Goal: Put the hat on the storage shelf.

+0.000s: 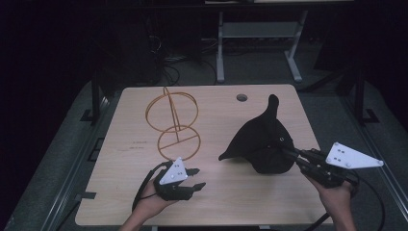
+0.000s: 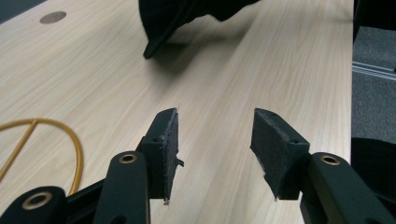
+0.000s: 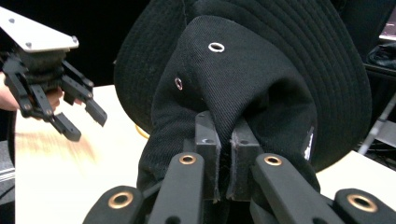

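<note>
While pinched in right gripper: black hat.

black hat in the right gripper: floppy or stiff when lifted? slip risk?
Likely floppy: the black hat sags and folds around the right gripper, whose jaws pinch a bunch of its crown cloth. Probably light, since that one small pinch carries it with the brim hanging free. Slip looks unlikely, as the twill is woven and the pads clamp tight, but the brim may swing.

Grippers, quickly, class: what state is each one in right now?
Left gripper: open, nothing between its jaws, above the light wooden table.
Right gripper: closed on the crown fabric of the black cloth bucket hat.
</note>
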The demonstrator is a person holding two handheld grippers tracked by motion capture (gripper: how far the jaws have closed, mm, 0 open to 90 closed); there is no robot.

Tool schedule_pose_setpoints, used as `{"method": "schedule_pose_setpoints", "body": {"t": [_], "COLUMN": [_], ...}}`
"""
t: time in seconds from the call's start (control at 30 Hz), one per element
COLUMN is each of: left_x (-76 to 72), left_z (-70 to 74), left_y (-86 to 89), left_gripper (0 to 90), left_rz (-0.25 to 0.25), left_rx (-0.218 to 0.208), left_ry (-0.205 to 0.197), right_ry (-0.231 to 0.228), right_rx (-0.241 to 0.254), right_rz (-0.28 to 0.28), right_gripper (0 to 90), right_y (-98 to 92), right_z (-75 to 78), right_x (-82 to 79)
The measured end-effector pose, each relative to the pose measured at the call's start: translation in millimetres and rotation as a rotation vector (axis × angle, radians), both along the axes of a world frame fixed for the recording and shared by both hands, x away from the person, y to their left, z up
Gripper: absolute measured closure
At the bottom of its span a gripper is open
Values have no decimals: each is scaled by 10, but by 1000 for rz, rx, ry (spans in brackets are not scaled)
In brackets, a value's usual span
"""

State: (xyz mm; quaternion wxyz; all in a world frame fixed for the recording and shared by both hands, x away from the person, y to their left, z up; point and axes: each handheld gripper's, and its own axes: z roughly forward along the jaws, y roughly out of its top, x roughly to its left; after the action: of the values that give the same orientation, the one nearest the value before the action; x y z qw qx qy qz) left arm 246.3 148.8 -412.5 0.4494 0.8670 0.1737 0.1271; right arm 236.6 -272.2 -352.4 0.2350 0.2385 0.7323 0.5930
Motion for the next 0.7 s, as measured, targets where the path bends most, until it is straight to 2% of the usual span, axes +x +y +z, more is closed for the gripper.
{"method": "schedule_pose_setpoints", "body": {"t": [0.13,0.27,0.7], "left_x": [-7,-8,-4], "left_z": [-29,-41,-107], "left_y": [51,74,105], "left_gripper": [484,468,445], "left_rz": [6,12,25], "left_rx": [-4,-11,-11], "left_ry": [10,20,22], "right_ry": [-10,1,-1], "right_rx": [-4,-3,3], "right_rz": [8,17,45], "right_gripper": [850,850,852], "right_y": [19,46,146], "right_z": [50,95,275], "right_x": [32,59,178]}}
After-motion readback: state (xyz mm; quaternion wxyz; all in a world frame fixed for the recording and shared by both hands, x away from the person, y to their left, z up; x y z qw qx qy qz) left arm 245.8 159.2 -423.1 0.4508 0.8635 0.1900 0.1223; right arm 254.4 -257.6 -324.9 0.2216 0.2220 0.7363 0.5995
